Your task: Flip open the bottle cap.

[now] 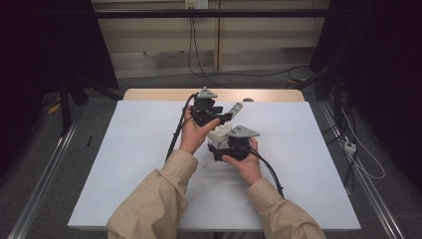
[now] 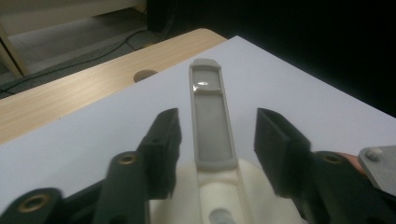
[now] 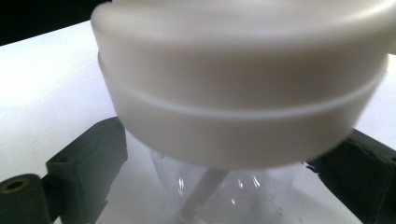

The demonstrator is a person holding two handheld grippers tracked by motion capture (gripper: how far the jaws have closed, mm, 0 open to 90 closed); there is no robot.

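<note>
While both hands hover mid-table, we see the left gripper (image 2: 215, 140) w/ jaws spread either side of the grey flat pump lever (image 2: 210, 116), pads clear of it. The lever sticks out of a cream plastic pump cap (image 3: 243, 93) on a clear plastic bottle (image 3: 219, 196). The right gripper (image 1: 225, 147) brackets the bottle below the cap, prob. pinching it; contact's blurry. All above the white table sheet (image 1: 124, 164).
</note>
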